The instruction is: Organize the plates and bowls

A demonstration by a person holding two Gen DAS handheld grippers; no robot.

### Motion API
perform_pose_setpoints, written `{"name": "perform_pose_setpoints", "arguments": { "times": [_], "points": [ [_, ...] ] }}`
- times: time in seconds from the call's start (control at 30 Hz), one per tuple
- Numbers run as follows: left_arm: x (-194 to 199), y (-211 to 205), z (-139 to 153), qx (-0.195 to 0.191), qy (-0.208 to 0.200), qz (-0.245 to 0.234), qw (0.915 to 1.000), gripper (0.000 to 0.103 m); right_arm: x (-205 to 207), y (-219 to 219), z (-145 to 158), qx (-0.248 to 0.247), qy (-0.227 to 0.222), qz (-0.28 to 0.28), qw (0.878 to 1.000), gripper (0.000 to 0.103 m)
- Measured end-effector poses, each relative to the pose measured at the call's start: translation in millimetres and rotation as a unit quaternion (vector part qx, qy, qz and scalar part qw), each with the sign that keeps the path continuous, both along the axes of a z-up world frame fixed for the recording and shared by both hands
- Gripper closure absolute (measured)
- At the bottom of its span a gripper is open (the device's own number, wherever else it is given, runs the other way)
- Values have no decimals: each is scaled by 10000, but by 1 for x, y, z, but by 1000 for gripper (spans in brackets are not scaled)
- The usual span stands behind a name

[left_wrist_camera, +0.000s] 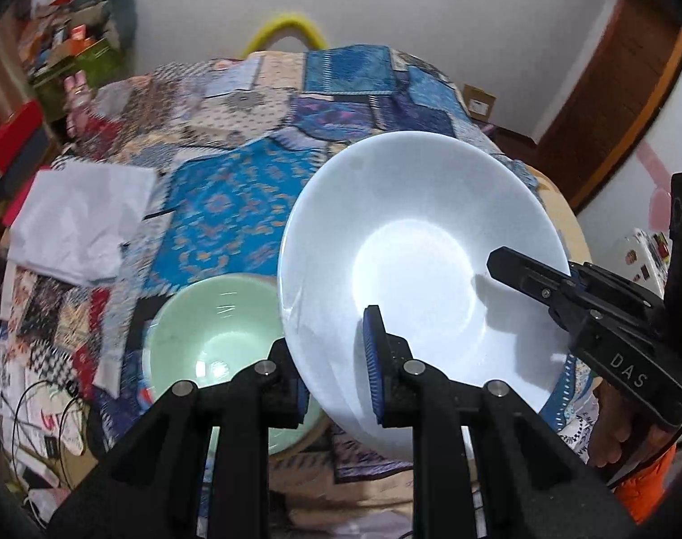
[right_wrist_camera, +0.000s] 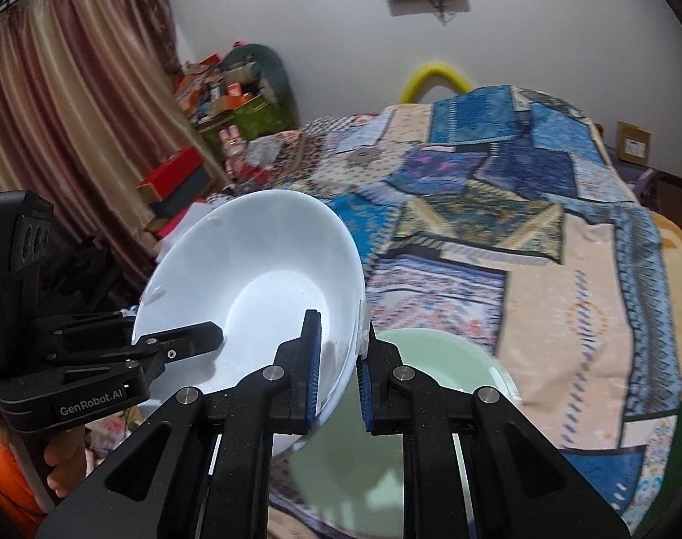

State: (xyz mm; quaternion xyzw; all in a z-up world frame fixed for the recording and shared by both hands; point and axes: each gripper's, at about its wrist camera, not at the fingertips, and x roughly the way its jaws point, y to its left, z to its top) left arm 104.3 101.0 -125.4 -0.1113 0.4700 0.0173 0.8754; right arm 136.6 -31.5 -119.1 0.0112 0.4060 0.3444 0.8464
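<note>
2 claws clamp opposite rims of a white bowl (left_wrist_camera: 422, 242), the left claw (left_wrist_camera: 336, 373) and right claw (right_wrist_camera: 338, 373) holding it tilted above the bed (right_wrist_camera: 565, 269); the green bowl (left_wrist_camera: 206, 328) waits just below, nearer the left claw.

The green bowl (right_wrist_camera: 435, 373) is partly hidden behind the white bowl (right_wrist_camera: 251, 287) and fingers (right_wrist_camera: 312, 359); the quilt (left_wrist_camera: 233, 206) is blurred; a hand (left_wrist_camera: 610, 431) is mostly hidden.
</note>
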Motion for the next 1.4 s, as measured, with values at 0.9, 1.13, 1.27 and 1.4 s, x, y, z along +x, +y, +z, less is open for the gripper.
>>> {"name": "perform_pose_setpoints", "arguments": {
  "times": [0.9,1.13,1.27,1.4],
  "points": [
    [-28,85,-77,-231,711,660,9950,82,-12,88,-73,-209,866,622,9941,90],
    [-26,88,-87,-227,778,646,9946,82,-12,91,-82,-296,959,660,9928,90],
    [-25,91,-92,-240,805,653,9943,83,-14,93,-86,-434,935,696,9922,89],
    [-25,91,-92,-194,773,636,9948,83,-15,93,-85,-448,910,725,9922,88]
  ]
}}
